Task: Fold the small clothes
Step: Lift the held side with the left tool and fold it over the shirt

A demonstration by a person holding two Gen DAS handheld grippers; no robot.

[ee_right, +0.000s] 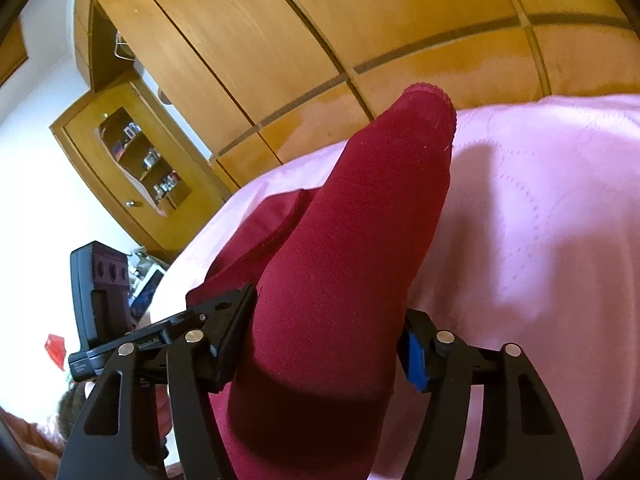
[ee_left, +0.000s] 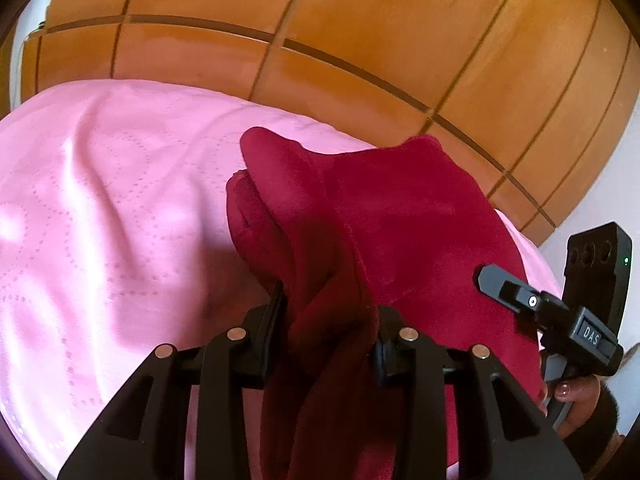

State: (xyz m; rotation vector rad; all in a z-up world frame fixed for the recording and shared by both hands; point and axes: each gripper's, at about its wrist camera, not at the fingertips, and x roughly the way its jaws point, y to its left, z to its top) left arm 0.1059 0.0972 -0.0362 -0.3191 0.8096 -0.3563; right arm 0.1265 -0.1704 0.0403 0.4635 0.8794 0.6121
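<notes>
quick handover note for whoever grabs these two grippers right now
Left gripper: shut on a bunched part of the red garment.
Right gripper: the garment's other part sits between its fingers; the left one touches the cloth, but full pinch is unclear.
The garment is partly lifted, the rest draped on the pink bedspread, wardrobe behind.
Done: both ends picked up.
Left: no fold is visible yet; probably spread it flat, then fold and lay it down.
</notes>
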